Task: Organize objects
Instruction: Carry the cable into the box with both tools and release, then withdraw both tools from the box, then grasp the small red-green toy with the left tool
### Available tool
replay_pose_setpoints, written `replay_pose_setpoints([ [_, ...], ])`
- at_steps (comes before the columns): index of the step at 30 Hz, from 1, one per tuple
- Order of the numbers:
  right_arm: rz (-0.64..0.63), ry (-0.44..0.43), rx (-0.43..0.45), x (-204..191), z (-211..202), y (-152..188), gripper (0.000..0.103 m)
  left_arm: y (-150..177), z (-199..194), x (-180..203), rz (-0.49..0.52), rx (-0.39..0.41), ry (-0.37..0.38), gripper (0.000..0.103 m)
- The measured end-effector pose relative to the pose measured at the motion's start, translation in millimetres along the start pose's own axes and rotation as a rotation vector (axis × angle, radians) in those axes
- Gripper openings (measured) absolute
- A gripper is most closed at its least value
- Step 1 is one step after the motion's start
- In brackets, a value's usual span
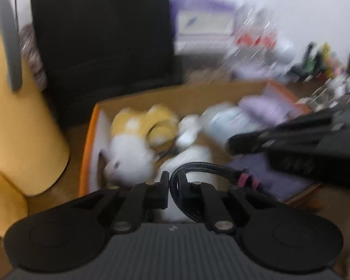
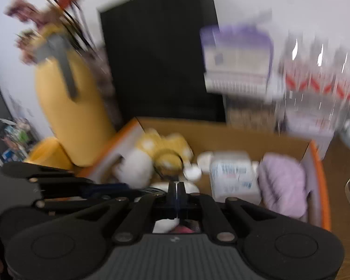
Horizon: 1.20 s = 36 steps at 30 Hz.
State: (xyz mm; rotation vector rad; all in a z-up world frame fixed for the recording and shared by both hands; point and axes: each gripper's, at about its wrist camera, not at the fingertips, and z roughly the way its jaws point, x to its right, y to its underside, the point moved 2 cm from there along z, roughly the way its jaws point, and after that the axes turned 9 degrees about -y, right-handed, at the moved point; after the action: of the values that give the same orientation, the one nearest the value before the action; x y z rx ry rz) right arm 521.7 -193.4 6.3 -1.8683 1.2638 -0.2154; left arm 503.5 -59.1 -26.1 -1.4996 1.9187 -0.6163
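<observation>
A cardboard box (image 2: pixel 233 130) is sitting at centre on the table (image 2: pixel 340 170). Inside it, a plush toy (image 2: pixel 156 154) is lying toward nine o'clock, a folded cloth (image 2: pixel 284 182) toward three, a packet (image 2: pixel 233 175) between them. A jug (image 2: pixel 67 107) is standing at ten o'clock, a bag (image 2: pixel 161 58) behind at twelve.

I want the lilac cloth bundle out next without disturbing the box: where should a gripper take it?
Come from above and pinch the raised top fold of the lilac cloth bundle. It sits against the cardboard box wall with the white packet beside it, so side approaches look blocked.
</observation>
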Motion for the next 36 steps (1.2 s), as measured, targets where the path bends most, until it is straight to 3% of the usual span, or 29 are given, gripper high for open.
replay_pose_setpoints([
  [6,0.039,0.023,-0.006,22,-5,13,0.006,9,-3,-29,-0.040,0.001,-0.024,0.011],
  [7,0.039,0.022,-0.011,23,-12,13,0.008,5,-10,-32,-0.054,0.004,-0.015,0.019],
  [8,0.034,0.023,-0.011,22,-21,13,0.009,3,-18,-34,-0.061,0.012,-0.002,0.034],
  [9,0.022,0.024,-0.003,19,-31,13,0.010,3,-27,-34,-0.067,0.023,0.003,0.039],
  [12,-0.002,0.029,0.044,7,-73,13,0.013,8,-70,-28,-0.057,0.064,-0.001,0.043],
  [13,-0.009,0.027,0.067,2,-89,14,0.015,15,-88,-25,-0.060,0.093,0.013,0.051],
  [14,-0.017,0.020,0.095,-3,-110,19,0.018,25,-107,-22,-0.070,0.132,0.027,0.070],
  [15,-0.023,0.006,0.122,-8,-132,28,0.030,40,-129,-21,-0.087,0.187,0.042,0.080],
  [16,-0.023,-0.002,0.145,-11,-148,38,0.049,56,-147,-17,-0.096,0.233,0.046,0.088],
  [18,-0.012,-0.019,0.199,-20,-187,75,0.065,98,-183,-6,-0.108,0.268,0.029,0.088],
  [19,-0.003,-0.020,0.209,-23,-200,91,0.064,119,-200,0,-0.126,0.276,0.038,0.088],
  [21,0.005,-0.004,0.230,-35,-226,133,0.066,156,-228,8,-0.168,0.278,0.086,0.100],
  [22,-0.016,0.015,0.250,-43,-239,158,0.072,172,-237,13,-0.190,0.271,0.112,0.103],
  [24,-0.068,0.096,0.266,-60,-255,197,0.083,200,-250,27,-0.195,0.211,0.119,0.103],
  [27,-0.113,0.220,0.212,-80,-267,253,0.083,231,-274,41,-0.162,0.202,0.078,0.102],
  [31,0.003,0.158,0.173,-87,-294,298,0.083,248,-300,42,-0.177,0.203,0.125,0.102],
  [33,-0.009,0.156,0.150,-92,-304,306,0.083,247,-305,41,-0.172,0.226,0.142,0.103],
  [36,-0.068,0.139,0.201,-104,-317,303,0.083,237,-285,44,-0.173,0.212,0.159,0.102],
])
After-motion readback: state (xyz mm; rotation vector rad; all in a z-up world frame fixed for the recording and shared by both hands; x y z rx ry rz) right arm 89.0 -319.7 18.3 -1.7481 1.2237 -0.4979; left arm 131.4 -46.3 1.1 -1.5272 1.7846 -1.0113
